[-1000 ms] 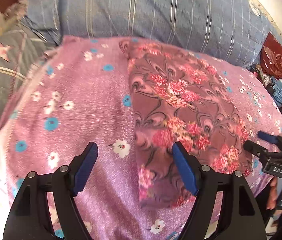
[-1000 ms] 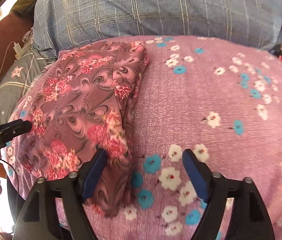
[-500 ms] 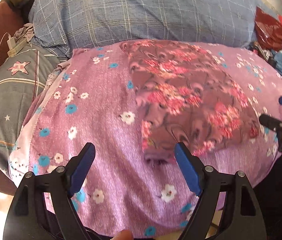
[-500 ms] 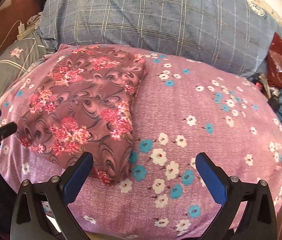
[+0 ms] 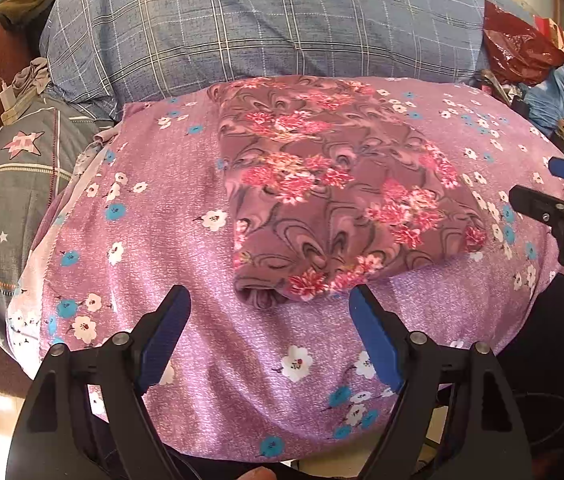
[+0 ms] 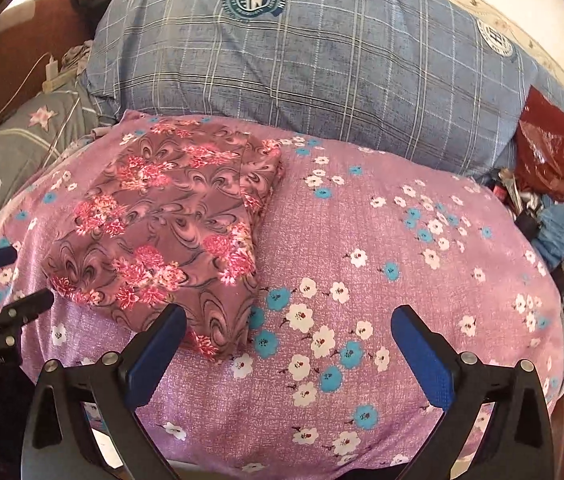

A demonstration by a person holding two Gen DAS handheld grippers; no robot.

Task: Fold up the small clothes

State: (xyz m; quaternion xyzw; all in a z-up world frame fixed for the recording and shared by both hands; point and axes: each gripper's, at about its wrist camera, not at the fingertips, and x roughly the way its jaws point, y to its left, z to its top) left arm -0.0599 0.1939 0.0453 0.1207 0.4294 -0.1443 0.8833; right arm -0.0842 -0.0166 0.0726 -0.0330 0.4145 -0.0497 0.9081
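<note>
Mauve floral folded garment (image 5: 342, 200) lies near the purple pillow's (image 5: 169, 240) left edge; left hand-held gripper (image 5: 269, 332) and right hand-held gripper (image 6: 290, 344) gape empty, the right having just widened.

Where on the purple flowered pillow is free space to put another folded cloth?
Free: the purple pillow between the folded floral cloth and the clutter. Also a strip between the cloth and the grey star pillow. Crowded: bags beyond the pillow.

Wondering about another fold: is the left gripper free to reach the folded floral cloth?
Probably yes: the left gripper hangs open just short of the folded floral cloth, nothing between them.
</note>
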